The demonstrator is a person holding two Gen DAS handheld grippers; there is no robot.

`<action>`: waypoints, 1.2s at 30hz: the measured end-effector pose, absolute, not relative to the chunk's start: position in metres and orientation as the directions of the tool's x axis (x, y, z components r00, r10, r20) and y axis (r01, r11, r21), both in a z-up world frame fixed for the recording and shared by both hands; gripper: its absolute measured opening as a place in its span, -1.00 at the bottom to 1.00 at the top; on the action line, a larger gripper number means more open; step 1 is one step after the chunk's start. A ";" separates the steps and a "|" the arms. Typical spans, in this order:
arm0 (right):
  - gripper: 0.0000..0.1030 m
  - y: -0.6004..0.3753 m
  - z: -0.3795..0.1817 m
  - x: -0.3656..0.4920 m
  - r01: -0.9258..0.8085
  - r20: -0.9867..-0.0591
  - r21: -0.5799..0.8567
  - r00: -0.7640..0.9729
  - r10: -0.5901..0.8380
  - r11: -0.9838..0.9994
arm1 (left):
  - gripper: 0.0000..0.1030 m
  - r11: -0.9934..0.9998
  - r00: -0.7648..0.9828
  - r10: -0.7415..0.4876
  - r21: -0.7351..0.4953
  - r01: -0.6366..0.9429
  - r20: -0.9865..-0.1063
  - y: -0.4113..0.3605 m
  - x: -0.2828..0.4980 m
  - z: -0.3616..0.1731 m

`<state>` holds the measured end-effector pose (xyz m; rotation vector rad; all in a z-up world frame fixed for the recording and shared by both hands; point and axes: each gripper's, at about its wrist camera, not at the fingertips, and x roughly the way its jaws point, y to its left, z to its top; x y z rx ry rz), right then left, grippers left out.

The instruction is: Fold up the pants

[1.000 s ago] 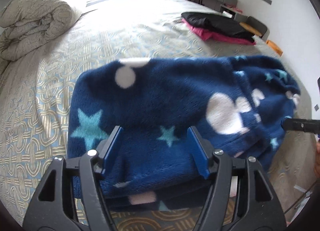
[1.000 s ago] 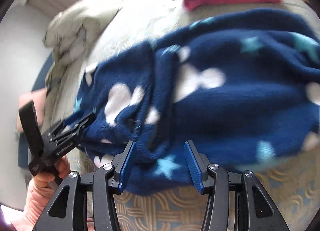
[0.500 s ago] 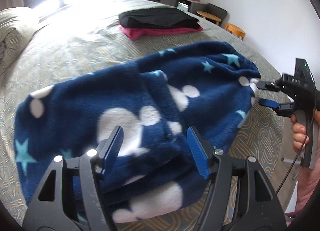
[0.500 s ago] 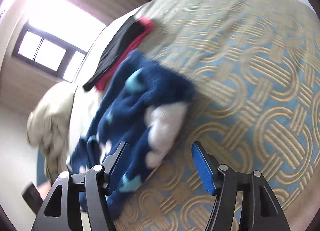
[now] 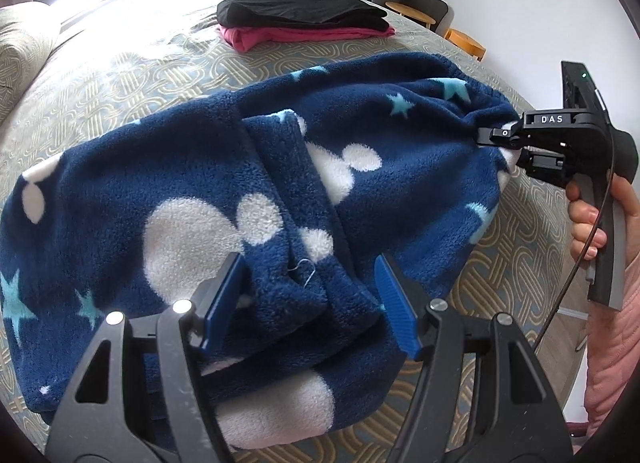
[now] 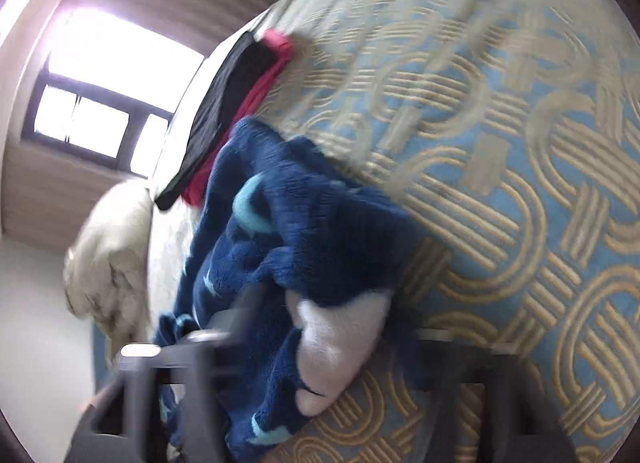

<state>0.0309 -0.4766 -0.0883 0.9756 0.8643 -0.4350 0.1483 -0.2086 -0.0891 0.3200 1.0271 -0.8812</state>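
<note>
On the bed (image 5: pixel 120 75), the right gripper (image 5: pixel 496 137) is closing on the pants (image 5: pixel 200 191) edge; the left gripper (image 5: pixel 308 303) hovers spread above them.

Pants (image 5: pixel 248 199) on bed (image 5: pixel 120 79), folded clothes stack (image 5: pixel 304 19) behind

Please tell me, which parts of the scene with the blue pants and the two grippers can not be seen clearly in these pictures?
- Right gripper, right wrist view: motion blur smears its closing fingers; the left wrist view shows them pinching the pants edge.
- Pants' near edge, left wrist view: hidden behind the left gripper, whose fingers straddle a fold.
- Black and pink folded clothes: garment type too distant to tell.
- Person: only a hand and sleeve, cut by the frame edge.
</note>
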 end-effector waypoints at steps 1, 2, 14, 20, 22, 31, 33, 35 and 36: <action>-0.73 -0.472 -0.079 0.035 0.669 -0.806 0.504 0.592 0.018 0.546 | 0.31 0.629 0.219 -0.489 -0.167 0.760 -0.845 -0.205 0.149 -0.088; -0.73 -0.467 -0.073 0.037 0.661 -0.804 0.491 0.594 0.004 0.568 | 0.31 0.630 0.214 -0.495 -0.179 0.755 -0.842 -0.203 0.150 -0.087; -0.73 -0.336 0.036 0.098 0.371 -0.723 0.179 0.677 -0.134 0.911 | 0.31 0.745 0.310 -0.570 -0.319 0.585 -0.761 -0.101 0.184 -0.051; -0.73 -0.218 0.050 0.136 0.073 -0.697 -0.018 0.714 -0.065 0.997 | 0.31 0.853 0.454 -0.498 -0.323 0.410 -0.739 -0.010 0.210 -0.039; -0.73 -0.173 0.042 0.149 -0.043 -0.706 -0.071 0.708 -0.020 0.997 | 0.31 0.884 0.485 -0.458 -0.321 0.341 -0.745 0.021 0.216 -0.042; -0.73 -0.068 -0.043 0.190 -0.259 -0.820 -0.124 0.571 0.048 0.958 | 0.31 0.924 0.512 -0.380 -0.334 0.185 -0.770 0.094 0.206 -0.064; -0.73 -0.062 -0.062 0.192 -0.271 -0.845 -0.137 0.534 0.031 0.953 | 0.31 0.921 0.508 -0.388 -0.341 0.187 -0.769 0.096 0.205 -0.066; -0.73 -0.060 -0.075 0.189 -0.288 -0.858 -0.157 0.514 0.014 0.945 | 0.31 0.912 0.498 -0.409 -0.357 0.201 -0.765 0.090 0.208 -0.067; -0.73 -0.057 -0.078 0.187 -0.296 -0.858 -0.174 0.514 0.004 0.939 | 0.31 0.903 0.490 -0.430 -0.374 0.212 -0.758 0.086 0.210 -0.066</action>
